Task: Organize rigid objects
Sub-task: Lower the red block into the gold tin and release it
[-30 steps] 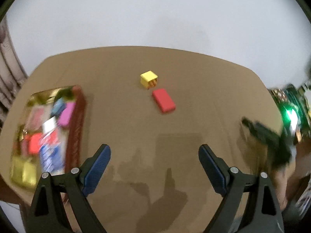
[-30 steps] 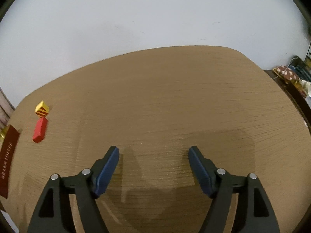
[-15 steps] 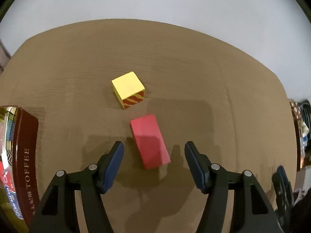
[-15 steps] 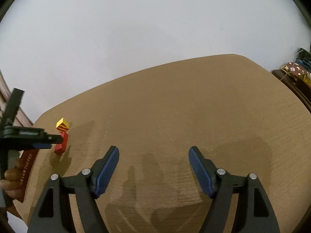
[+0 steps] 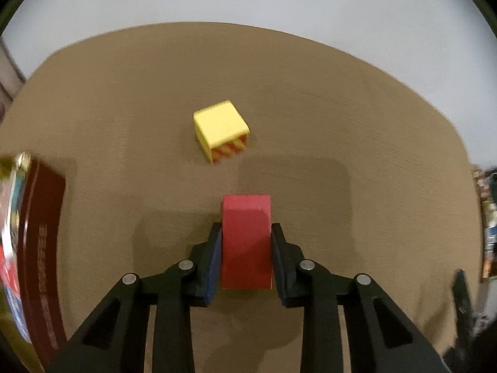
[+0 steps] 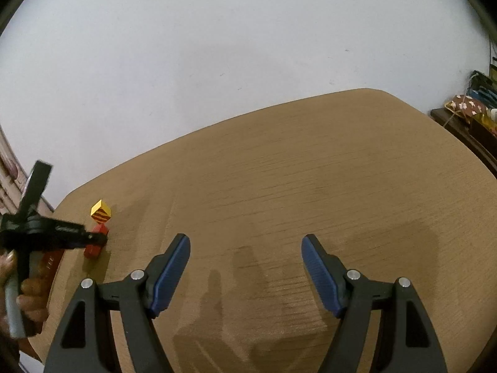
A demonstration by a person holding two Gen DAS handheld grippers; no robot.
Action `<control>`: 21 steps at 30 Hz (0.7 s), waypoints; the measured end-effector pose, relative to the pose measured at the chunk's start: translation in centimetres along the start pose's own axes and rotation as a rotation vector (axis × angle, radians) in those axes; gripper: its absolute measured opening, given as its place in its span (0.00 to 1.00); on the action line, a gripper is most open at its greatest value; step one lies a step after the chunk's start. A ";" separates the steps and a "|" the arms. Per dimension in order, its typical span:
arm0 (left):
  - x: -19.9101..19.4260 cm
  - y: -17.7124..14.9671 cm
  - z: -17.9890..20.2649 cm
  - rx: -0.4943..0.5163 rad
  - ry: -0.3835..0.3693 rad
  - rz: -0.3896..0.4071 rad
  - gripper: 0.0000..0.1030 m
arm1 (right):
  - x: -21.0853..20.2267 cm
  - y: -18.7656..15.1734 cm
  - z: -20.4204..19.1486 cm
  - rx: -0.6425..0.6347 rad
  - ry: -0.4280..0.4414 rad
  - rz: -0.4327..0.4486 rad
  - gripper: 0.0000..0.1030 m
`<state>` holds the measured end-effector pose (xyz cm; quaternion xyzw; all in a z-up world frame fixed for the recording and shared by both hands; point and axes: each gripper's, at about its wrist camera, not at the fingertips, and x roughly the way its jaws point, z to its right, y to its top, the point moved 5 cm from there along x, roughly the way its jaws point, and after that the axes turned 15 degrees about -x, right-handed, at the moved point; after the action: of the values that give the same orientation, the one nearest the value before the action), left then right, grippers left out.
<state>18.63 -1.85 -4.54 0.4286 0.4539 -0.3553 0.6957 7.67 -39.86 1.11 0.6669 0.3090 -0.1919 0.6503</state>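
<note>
Red block [image 5: 245, 242] was clamped in the left gripper [image 5: 246, 248], blue pads pressed flat on both its long sides, far end sticking out past the fingertips. Block sat low over the wooden table [image 5: 341, 108]; whether it was touching the surface or just lifted, hard to tell from the wrist view. From the right wrist camera the same block [image 6: 93, 248] showed at the table's left edge with the left gripper [image 6: 96, 237] closed across it and the person's hand [image 6: 29, 298] on the handle.

Yellow cube [image 5: 221, 130] with red-striped side faces stood just beyond the red block, apart from it, rotated a bit relative to the gripper axis. Also seen in the right view [image 6: 100, 211], right behind the red block.

Dark red tin [image 5: 40, 248] sat at the left edge of the left view, gold rim, colourful contents blurred, lettering on its wall unreadable.

Right gripper [image 6: 245, 267] was wide apart, nothing between the fingers, hovering over bare table well to the right of the blocks. Cluttered dark shelf [image 6: 469, 118] stood off the table's far right corner.
</note>
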 end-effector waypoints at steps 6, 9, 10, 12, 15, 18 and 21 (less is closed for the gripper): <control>-8.3 -3.2 -5.5 -0.016 -0.050 0.052 0.25 | 0.3 0.3 -0.2 0.004 -0.002 -0.009 0.74; -12.9 -3.6 -11.5 -0.046 -0.015 0.083 0.25 | 0.6 0.6 -0.3 -0.002 -0.004 -0.025 0.74; -14.4 -3.2 -14.3 -0.055 0.026 0.103 0.25 | 0.8 0.7 -0.4 -0.006 -0.005 -0.032 0.74; -15.6 -1.8 -17.6 -0.070 0.088 0.109 0.25 | 1.0 0.8 -0.6 -0.012 -0.010 -0.042 0.74; -15.6 -0.4 -23.4 -0.067 0.160 0.083 0.25 | 1.5 0.7 -0.9 -0.015 -0.016 -0.057 0.74; -14.1 -0.4 -26.3 -0.084 0.189 0.044 0.25 | 1.9 0.8 -1.1 -0.019 -0.021 -0.072 0.74; -12.4 -0.3 -27.7 -0.079 0.211 0.026 0.25 | 2.4 0.8 -1.4 -0.024 -0.029 -0.088 0.74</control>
<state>5.12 24.76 0.86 0.4416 0.5327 -0.2809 0.6650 9.79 -38.01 0.21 0.6420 0.3309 -0.2263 0.6536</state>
